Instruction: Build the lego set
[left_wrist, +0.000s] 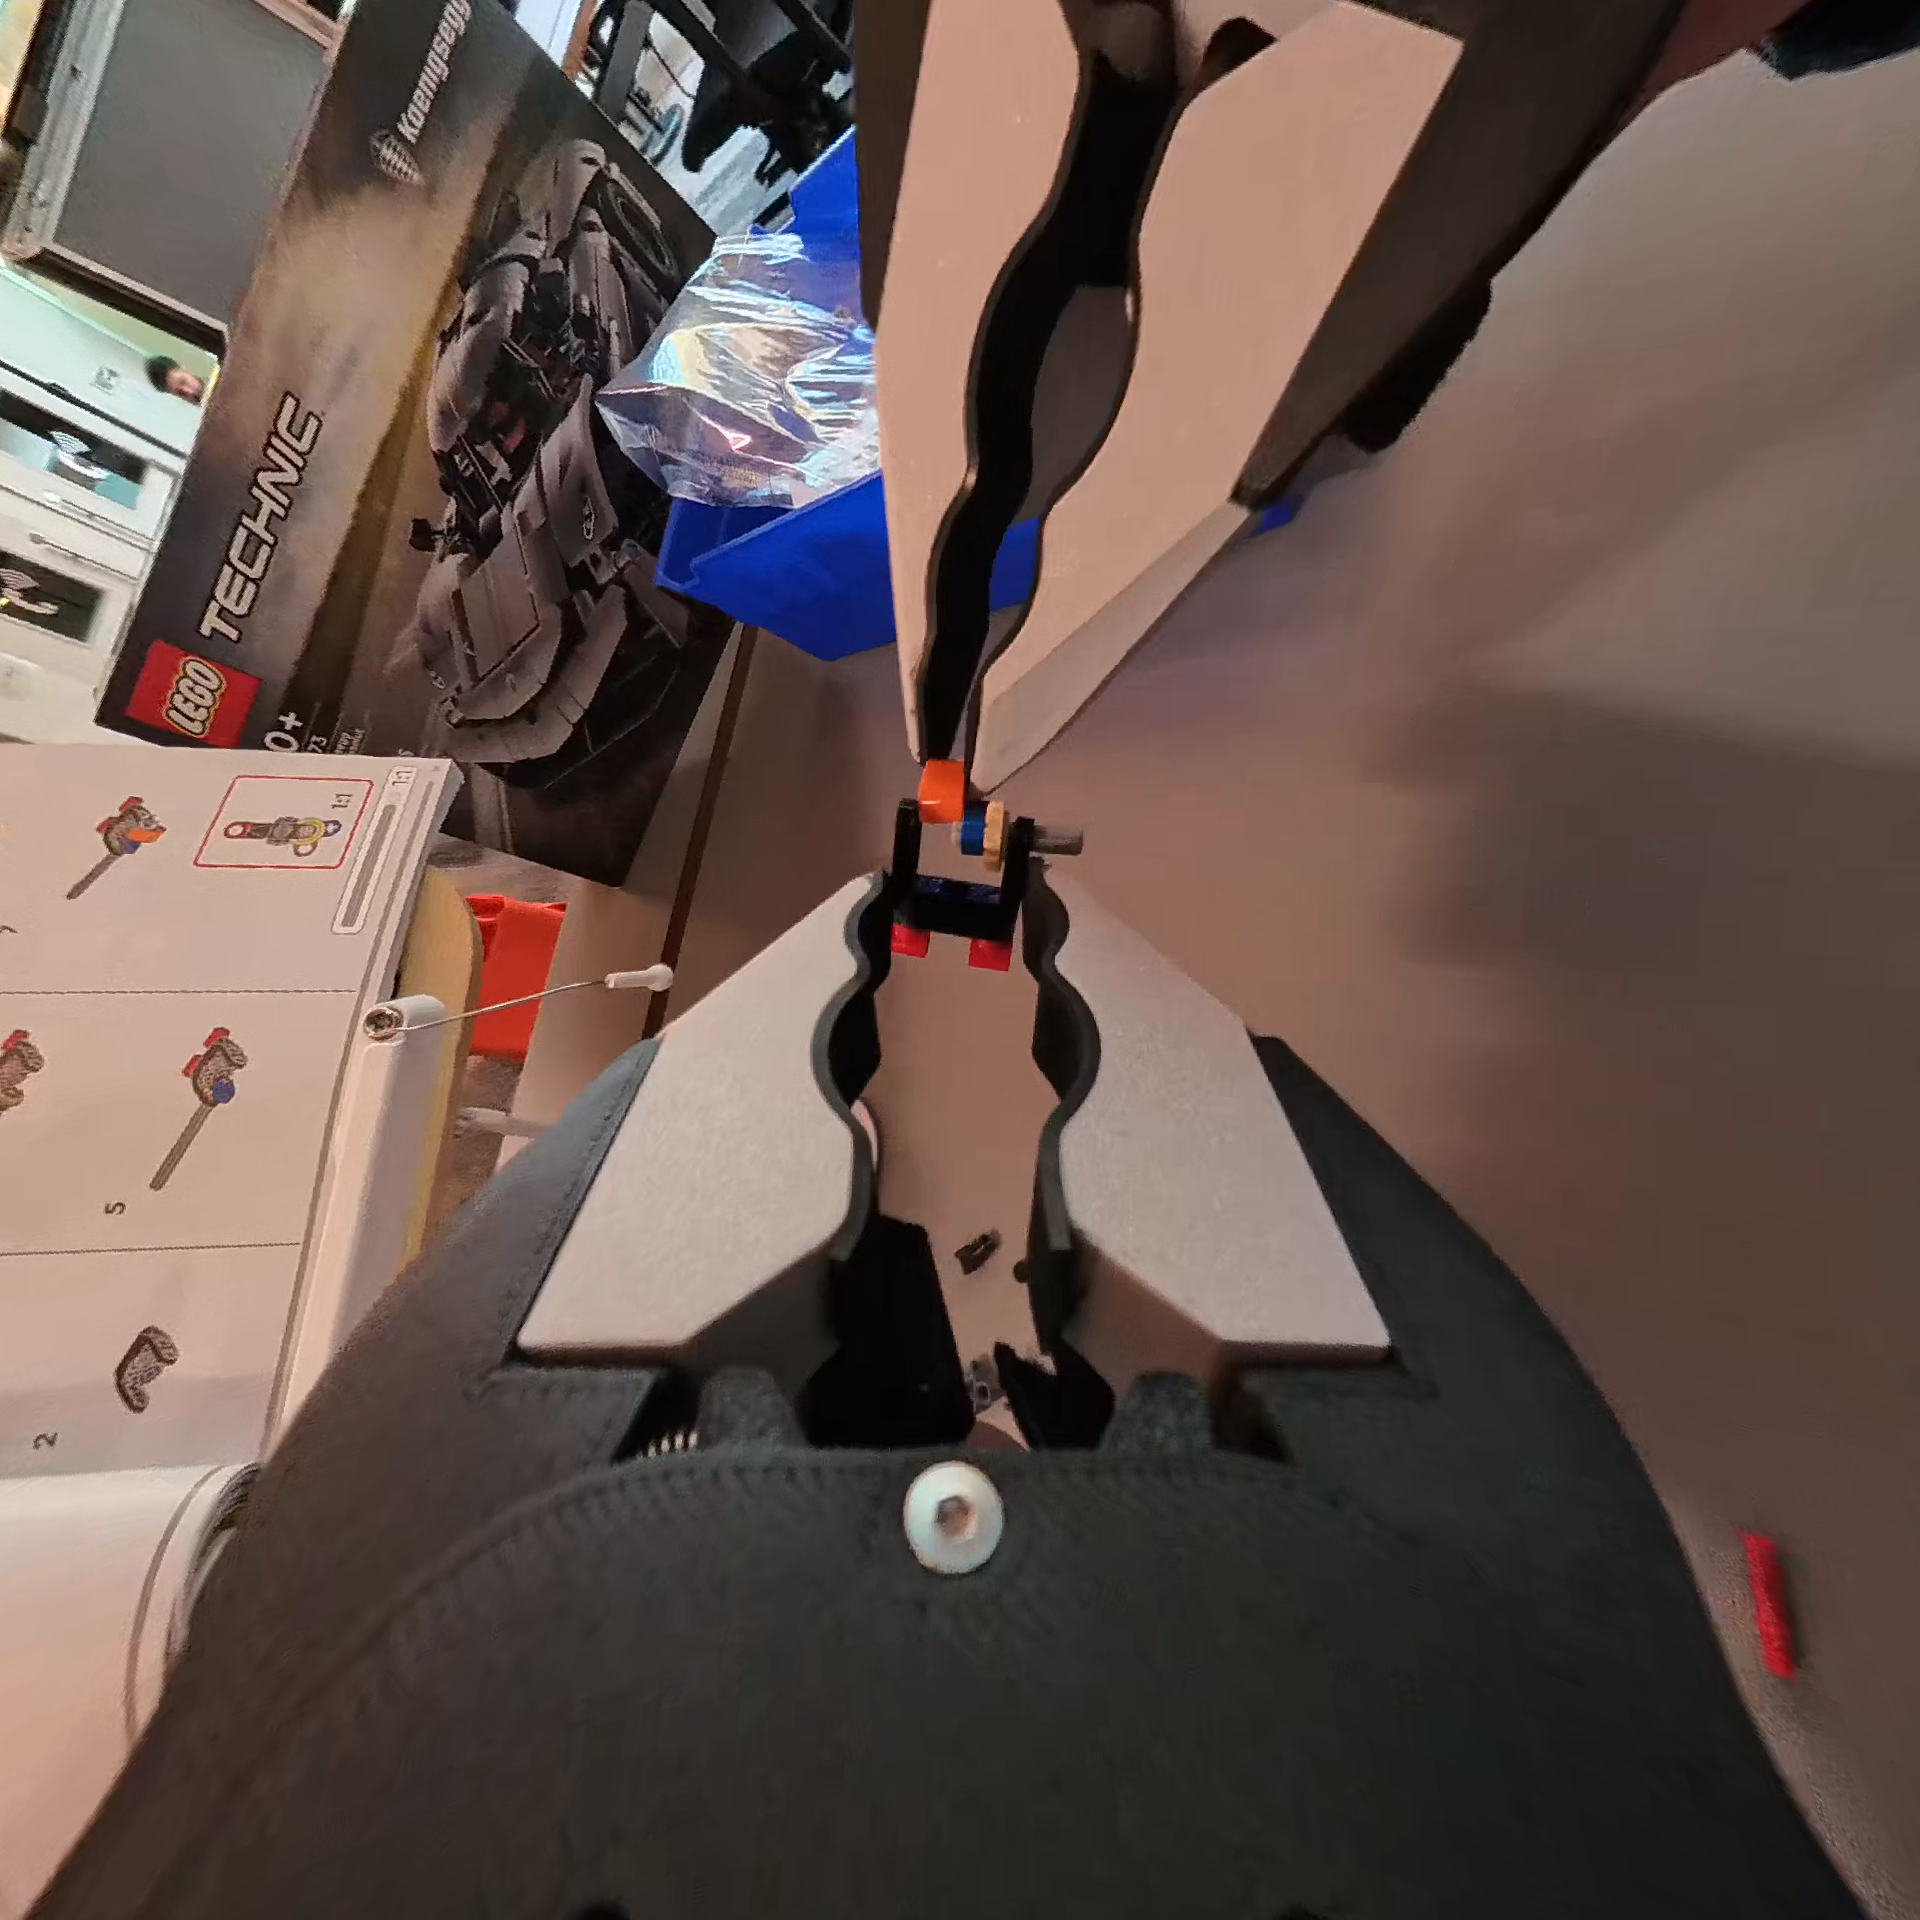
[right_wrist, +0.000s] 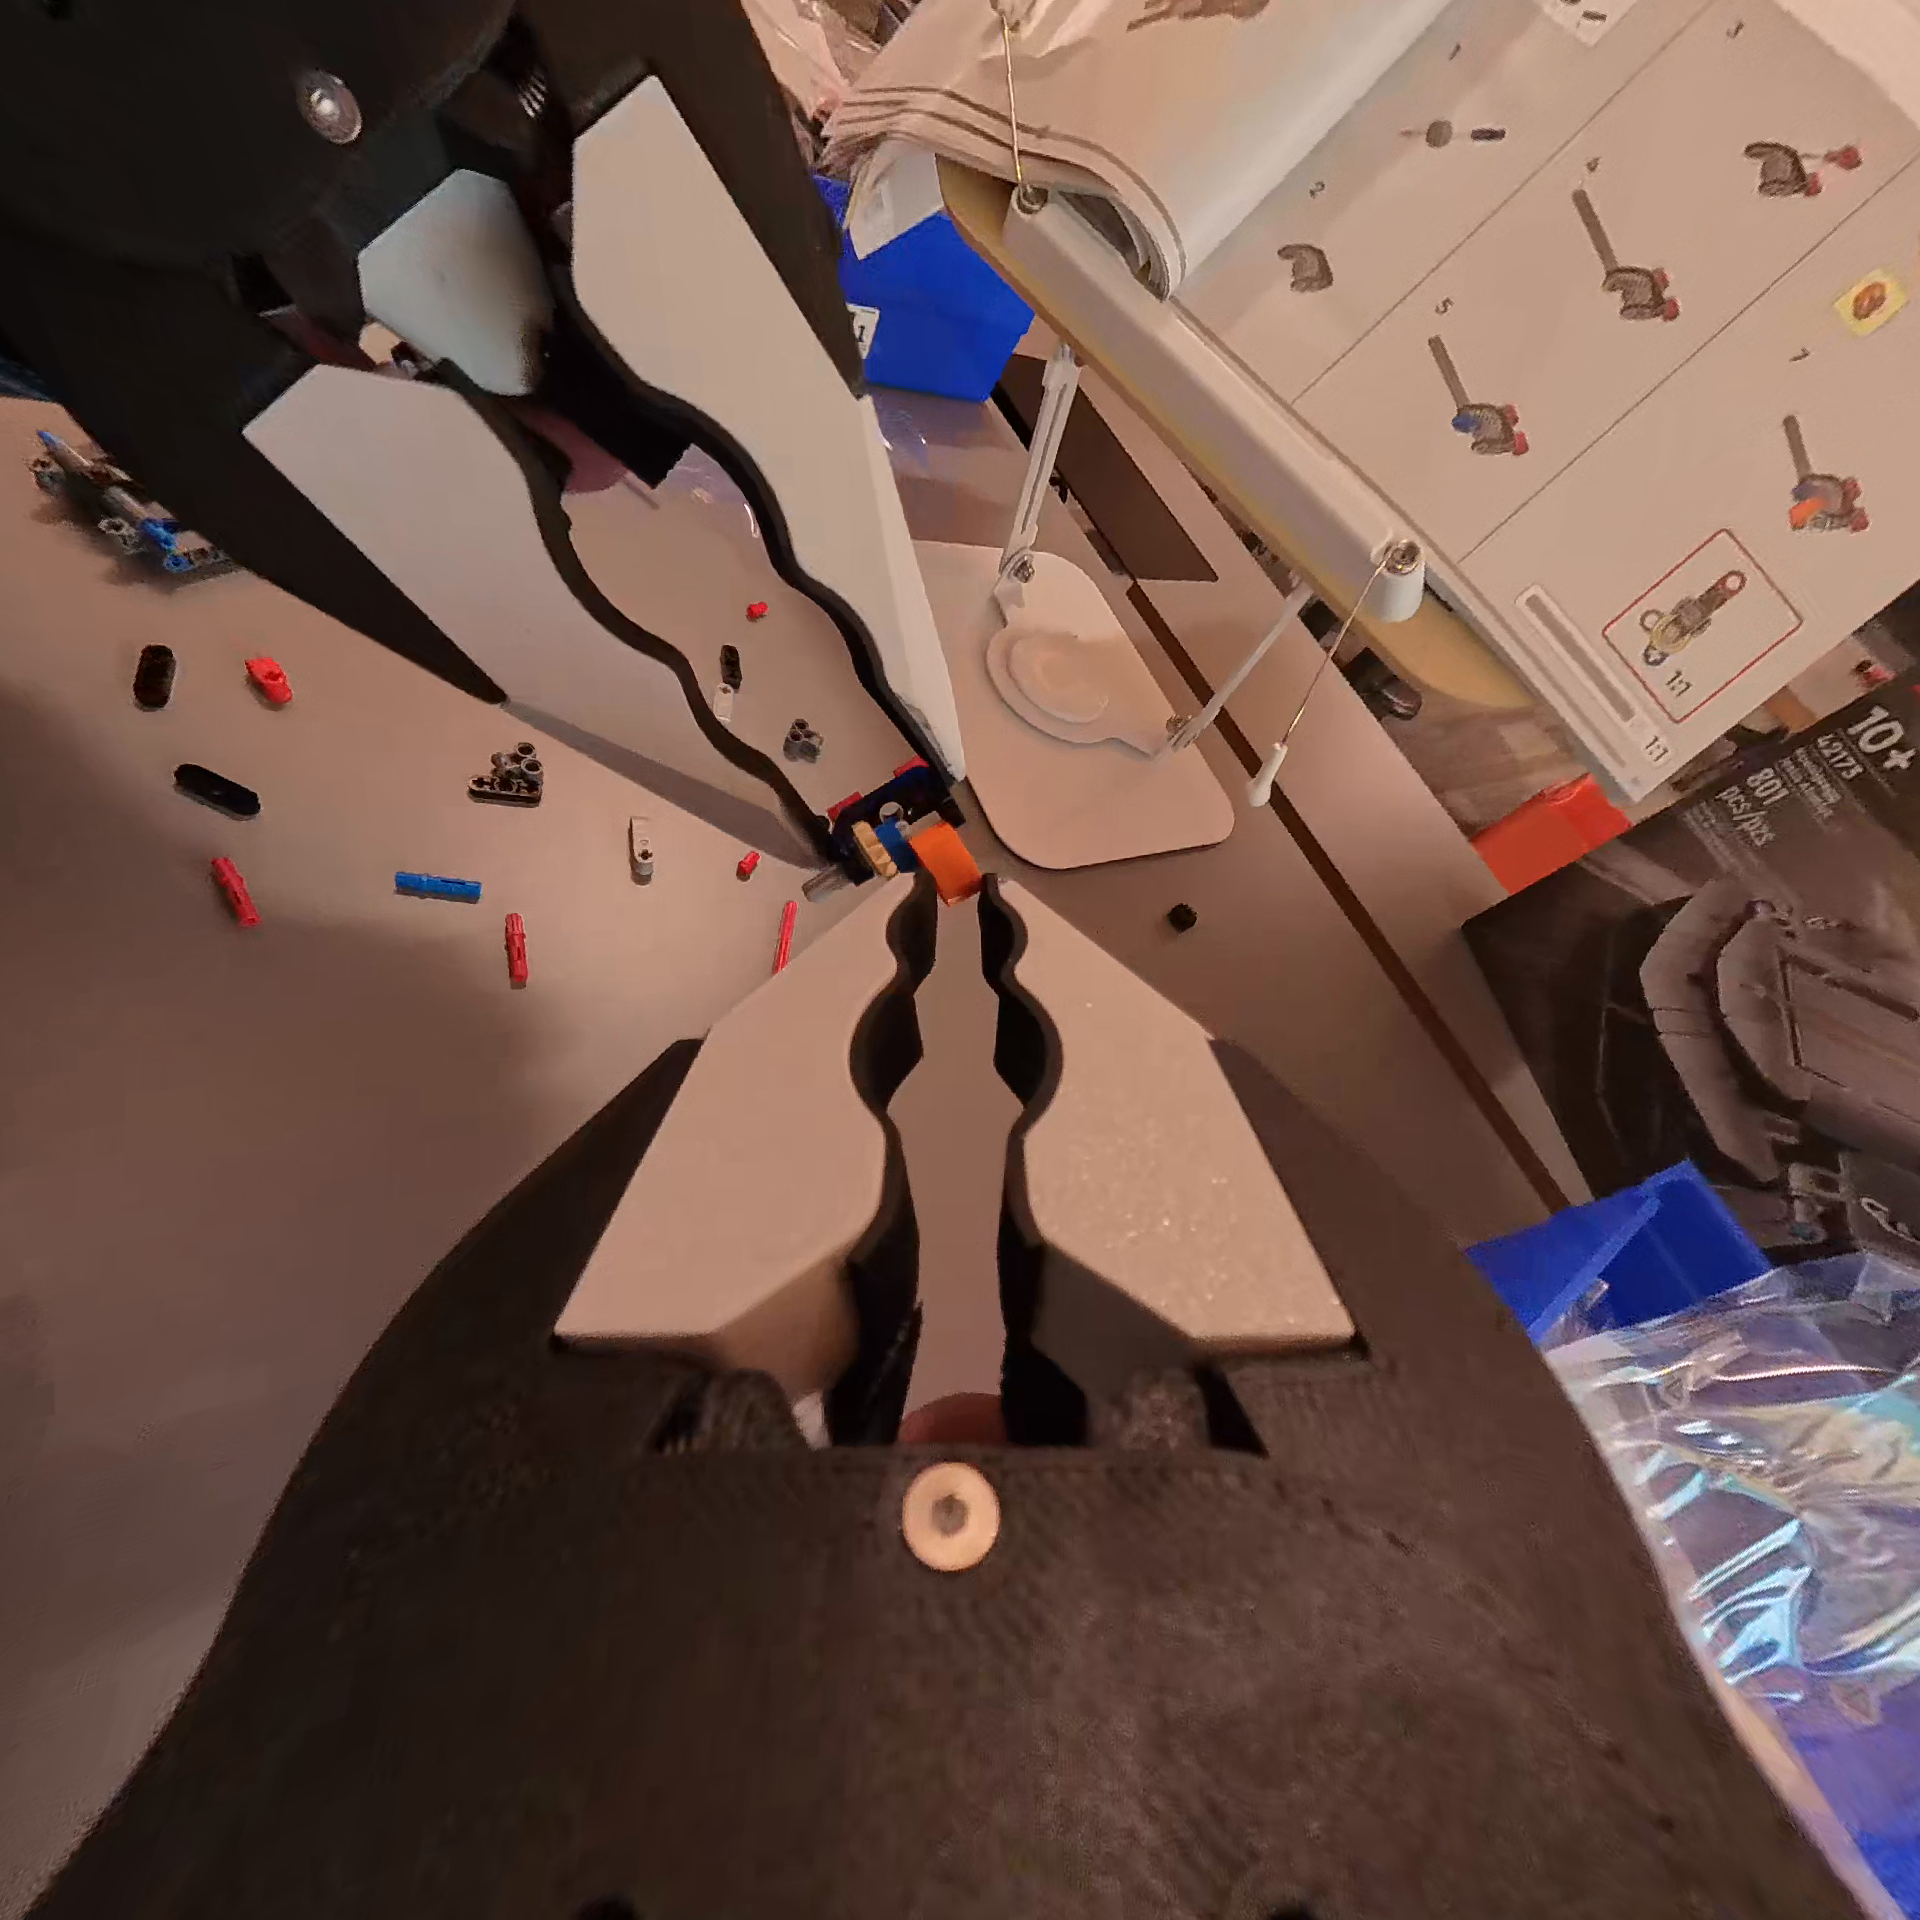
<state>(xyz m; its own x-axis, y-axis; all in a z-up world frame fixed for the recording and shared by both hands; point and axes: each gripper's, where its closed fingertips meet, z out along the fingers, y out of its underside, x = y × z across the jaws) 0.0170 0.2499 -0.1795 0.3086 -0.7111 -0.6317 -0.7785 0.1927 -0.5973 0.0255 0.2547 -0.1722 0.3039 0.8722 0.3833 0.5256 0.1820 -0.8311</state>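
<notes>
**Lego assembly held between two grippers above the table**

Lego assembly (left_wrist: 956, 894), a small black frame with red pins at its base and a blue and tan bush on a grey axle, is gripped by the left gripper (left_wrist: 954, 914), whose fingertips are closed on the sides of the black frame. It is held in the air above the grey table (left_wrist: 1455, 935). An orange piece (left_wrist: 940, 792) is pinched at the very tips of the right gripper (right_wrist: 954, 888), and it is seen touching the top of one black arm of the assembly, just beside the blue bush. In the right wrist view the same orange piece (right_wrist: 948, 857) sits at the fingertips, pressed against the assembly (right_wrist: 883, 821).

Loose parts are scattered on the table behind the left gripper: red pins (right_wrist: 235, 889), a blue pin (right_wrist: 437, 885), black links (right_wrist: 216, 790) and a small grey cluster (right_wrist: 509, 774). An instruction booklet (left_wrist: 177, 1039) is propped open on a white stand (right_wrist: 1101, 727) near the table's edge. A set box (left_wrist: 416, 468) with a car pictured on it lies beyond the booklet. A blue bin (left_wrist: 810, 582) with a crinkled clear bag (left_wrist: 748, 384) is seen beside the box.
</notes>
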